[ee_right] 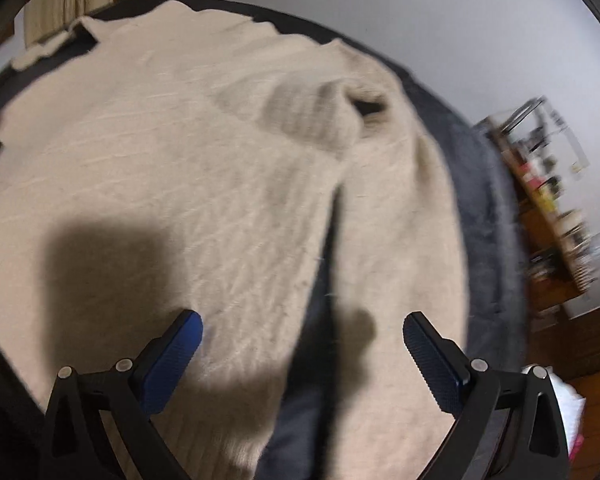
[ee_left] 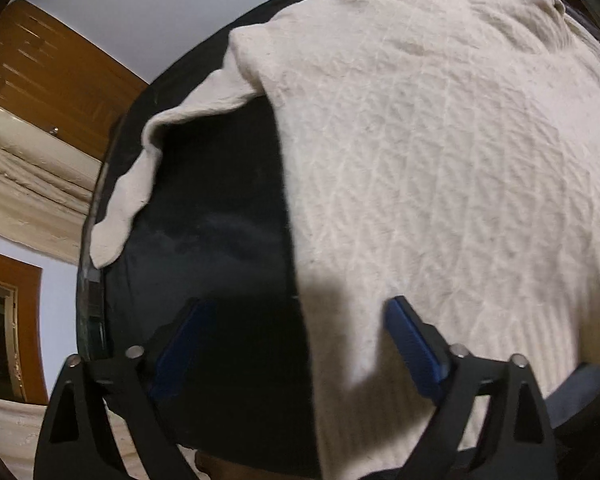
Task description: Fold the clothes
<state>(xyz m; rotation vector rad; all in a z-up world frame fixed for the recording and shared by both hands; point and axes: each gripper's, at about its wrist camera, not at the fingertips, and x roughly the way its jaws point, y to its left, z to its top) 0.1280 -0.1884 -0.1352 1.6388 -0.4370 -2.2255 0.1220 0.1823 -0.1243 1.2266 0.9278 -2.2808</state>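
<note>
Sweater [ee_left: 440, 168] lies flat beneath left gripper [ee_left: 300, 312] and right gripper [ee_right: 302, 326]; jaws released, empty.

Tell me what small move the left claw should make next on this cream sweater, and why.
Probably bring the left claw down onto the sweater's near side edge and close on it. Its jaws stand open with nothing between them, above that edge. The sweater lies spread flat on the dark surface, its sleeve still out to the side, so folding looks barely begun.
</note>
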